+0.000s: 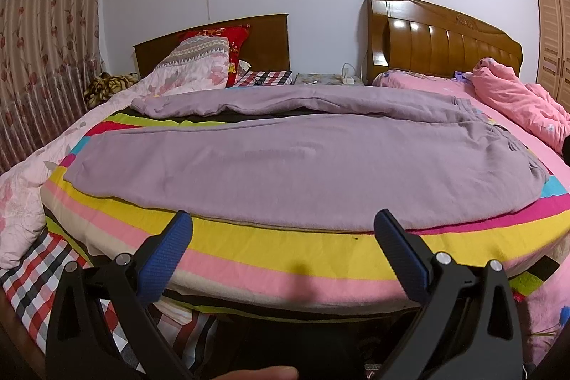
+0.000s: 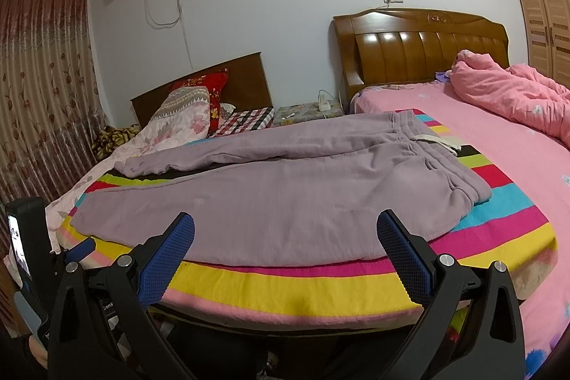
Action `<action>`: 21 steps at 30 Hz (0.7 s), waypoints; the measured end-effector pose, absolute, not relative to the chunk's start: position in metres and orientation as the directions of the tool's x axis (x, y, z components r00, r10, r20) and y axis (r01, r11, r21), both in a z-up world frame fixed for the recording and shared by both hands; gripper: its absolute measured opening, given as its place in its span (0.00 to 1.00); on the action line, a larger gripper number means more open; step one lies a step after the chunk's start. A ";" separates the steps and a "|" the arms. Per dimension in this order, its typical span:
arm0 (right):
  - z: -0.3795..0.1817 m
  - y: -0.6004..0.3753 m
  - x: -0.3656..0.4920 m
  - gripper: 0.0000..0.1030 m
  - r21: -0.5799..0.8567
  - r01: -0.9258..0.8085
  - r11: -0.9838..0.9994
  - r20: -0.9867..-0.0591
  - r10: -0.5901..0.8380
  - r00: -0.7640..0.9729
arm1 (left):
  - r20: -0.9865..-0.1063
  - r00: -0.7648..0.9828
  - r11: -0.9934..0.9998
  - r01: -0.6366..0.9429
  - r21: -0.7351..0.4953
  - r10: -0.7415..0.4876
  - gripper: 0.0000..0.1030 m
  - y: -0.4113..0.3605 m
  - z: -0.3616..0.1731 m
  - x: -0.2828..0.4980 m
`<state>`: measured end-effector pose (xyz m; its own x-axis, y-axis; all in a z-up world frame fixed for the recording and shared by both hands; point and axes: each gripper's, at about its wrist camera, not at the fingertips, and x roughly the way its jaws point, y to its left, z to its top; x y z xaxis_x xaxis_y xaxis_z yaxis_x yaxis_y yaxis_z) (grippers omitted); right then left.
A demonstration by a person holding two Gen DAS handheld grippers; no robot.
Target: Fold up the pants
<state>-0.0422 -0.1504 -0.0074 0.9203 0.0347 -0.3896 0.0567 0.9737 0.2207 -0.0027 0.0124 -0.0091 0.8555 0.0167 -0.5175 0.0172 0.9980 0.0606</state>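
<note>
Lilac sweatpants (image 1: pixel 302 162) spread flat on striped blanket (image 1: pixel 285 244); left gripper (image 1: pixel 283 219) and right gripper (image 2: pixel 285 223) splayed wide, empty. Best pinched at hem and waistband together, lifted evenly.

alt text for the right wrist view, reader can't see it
Purple pants lie flat on a striped blanket on a bed, waistband to the right. The open right gripper hovers at the near edge, holding nothing.
</note>
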 end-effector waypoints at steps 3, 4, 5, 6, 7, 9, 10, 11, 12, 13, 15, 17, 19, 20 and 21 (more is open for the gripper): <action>-0.008 -0.151 -0.042 0.96 0.224 0.058 0.973 -0.391 0.035 0.920 | -0.517 0.856 0.998 0.017 0.060 0.017 0.99 0.013 -0.009 -0.003; -0.009 -0.151 -0.042 0.96 0.224 0.058 0.973 -0.392 0.035 0.919 | -0.517 0.856 0.998 0.017 0.060 0.017 0.99 0.013 -0.009 -0.003; -0.008 -0.151 -0.042 0.96 0.224 0.058 0.973 -0.392 0.035 0.919 | -0.517 0.856 0.998 0.018 0.060 0.016 0.99 0.013 -0.009 -0.003; -0.009 -0.151 -0.042 0.96 0.224 0.059 0.973 -0.392 0.035 0.919 | -0.517 0.856 0.998 0.018 0.060 0.016 0.99 0.013 -0.009 -0.003; -0.009 -0.151 -0.042 0.96 0.224 0.058 0.973 -0.392 0.035 0.919 | -0.517 0.856 0.998 0.017 0.060 0.017 0.99 0.013 -0.009 -0.003; -0.010 -0.151 -0.042 0.96 0.225 0.057 0.973 -0.394 0.037 0.918 | -0.518 0.855 0.998 0.017 0.061 0.017 0.99 0.013 -0.010 -0.003; -0.011 -0.152 -0.043 0.96 0.227 0.058 0.972 -0.395 0.038 0.918 | -0.518 0.855 0.998 0.017 0.060 0.017 0.99 0.013 -0.010 -0.003; -0.011 -0.152 -0.043 0.96 0.227 0.058 0.972 -0.394 0.037 0.918 | -0.519 0.855 0.998 0.017 0.060 0.017 0.99 0.013 -0.011 -0.004; -0.011 -0.152 -0.043 0.96 0.227 0.058 0.972 -0.394 0.037 0.918 | -0.520 0.854 0.998 0.016 0.060 0.018 0.99 0.014 -0.011 -0.004; -0.011 -0.151 -0.043 0.96 0.227 0.058 0.972 -0.395 0.038 0.918 | -0.522 0.853 0.998 0.016 0.060 0.018 0.99 0.013 -0.012 -0.004; -0.013 -0.151 -0.044 0.96 0.229 0.059 0.972 -0.397 0.038 0.917 | -0.522 0.853 0.998 0.015 0.060 0.019 0.99 0.014 -0.012 -0.004; -0.014 -0.153 -0.043 0.96 0.232 0.060 0.971 -0.399 0.039 0.916 | -0.522 0.853 0.998 0.016 0.061 0.019 0.99 0.014 -0.012 -0.004; -0.014 -0.152 -0.043 0.96 0.232 0.061 0.971 -0.400 0.038 0.916 | -0.523 0.852 0.998 0.016 0.061 0.018 0.99 0.014 -0.012 -0.005; -0.015 -0.152 -0.043 0.96 0.232 0.061 0.971 -0.400 0.038 0.916 | -0.523 0.852 0.998 0.016 0.060 0.018 0.99 0.014 -0.012 -0.004; -0.014 -0.152 -0.043 0.96 0.232 0.060 0.971 -0.400 0.039 0.916 | -0.524 0.852 0.998 0.016 0.061 0.018 0.99 0.014 -0.013 -0.005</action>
